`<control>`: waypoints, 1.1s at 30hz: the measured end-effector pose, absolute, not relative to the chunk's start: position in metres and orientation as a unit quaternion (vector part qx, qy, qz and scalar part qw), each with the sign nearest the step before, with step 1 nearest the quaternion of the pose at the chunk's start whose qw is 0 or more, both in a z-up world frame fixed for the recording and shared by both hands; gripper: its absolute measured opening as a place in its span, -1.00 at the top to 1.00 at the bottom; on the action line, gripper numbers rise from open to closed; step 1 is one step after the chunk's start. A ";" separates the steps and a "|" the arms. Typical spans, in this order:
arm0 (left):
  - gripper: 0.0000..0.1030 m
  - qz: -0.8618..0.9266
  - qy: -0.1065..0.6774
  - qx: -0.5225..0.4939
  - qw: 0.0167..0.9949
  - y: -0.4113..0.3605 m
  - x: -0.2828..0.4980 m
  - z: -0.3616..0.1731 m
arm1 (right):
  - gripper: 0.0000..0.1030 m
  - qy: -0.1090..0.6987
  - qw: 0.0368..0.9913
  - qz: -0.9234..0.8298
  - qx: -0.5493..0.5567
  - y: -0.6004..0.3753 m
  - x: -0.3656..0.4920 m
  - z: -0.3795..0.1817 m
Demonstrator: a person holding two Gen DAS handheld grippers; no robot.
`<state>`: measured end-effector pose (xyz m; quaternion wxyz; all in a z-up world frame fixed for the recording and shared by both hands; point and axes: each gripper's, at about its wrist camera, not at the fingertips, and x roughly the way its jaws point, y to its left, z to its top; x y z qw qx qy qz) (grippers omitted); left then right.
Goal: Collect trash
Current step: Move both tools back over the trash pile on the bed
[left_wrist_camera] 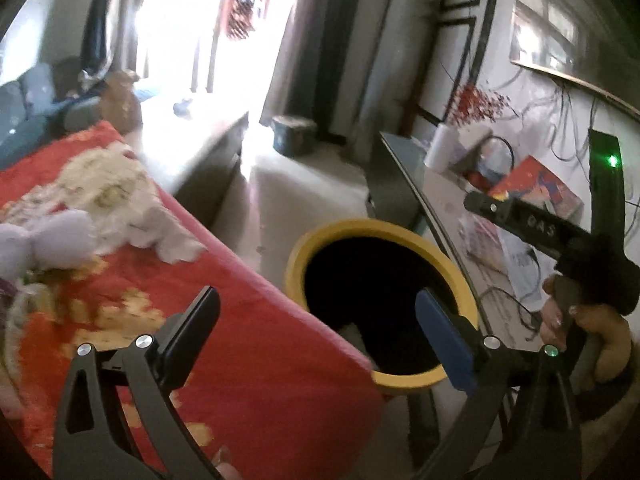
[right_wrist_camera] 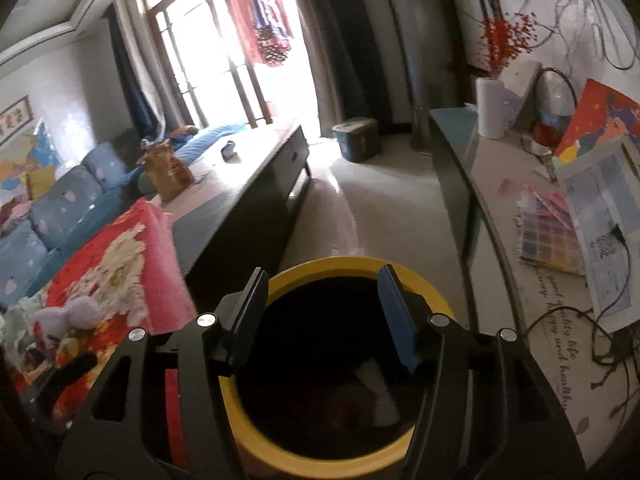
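Observation:
A yellow-rimmed trash bin (left_wrist_camera: 360, 226) stands on the floor beside a table draped in a red flowered cloth (left_wrist_camera: 248, 344). My left gripper (left_wrist_camera: 320, 306) is open wide, one finger over the cloth's edge and the blue-padded one over the bin's dark mouth, with nothing between them. My right gripper (right_wrist_camera: 324, 280) is open directly above the bin (right_wrist_camera: 340, 265), also empty. Pale crumpled trash (right_wrist_camera: 378, 394) lies at the bottom of the bin. White crumpled tissue (left_wrist_camera: 120, 196) and a pale plush toy (left_wrist_camera: 52, 240) lie on the cloth.
A person's hand (left_wrist_camera: 580, 320) grips the right tool's handle. A glass-topped sideboard (right_wrist_camera: 492, 208) with papers, cables and a white vase runs along the right. A long dark low cabinet (right_wrist_camera: 256, 184) sits behind the red cloth, with a blue sofa (right_wrist_camera: 60, 208) at the left and a box (right_wrist_camera: 356, 136) on the floor.

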<state>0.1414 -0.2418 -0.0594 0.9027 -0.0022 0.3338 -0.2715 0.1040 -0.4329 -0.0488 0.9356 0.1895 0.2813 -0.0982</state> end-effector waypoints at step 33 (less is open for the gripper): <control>-0.85 -0.112 0.245 -0.060 0.961 -0.084 0.108 -0.008 | -0.27 0.273 0.949 0.109 0.111 -0.279 0.087 -0.002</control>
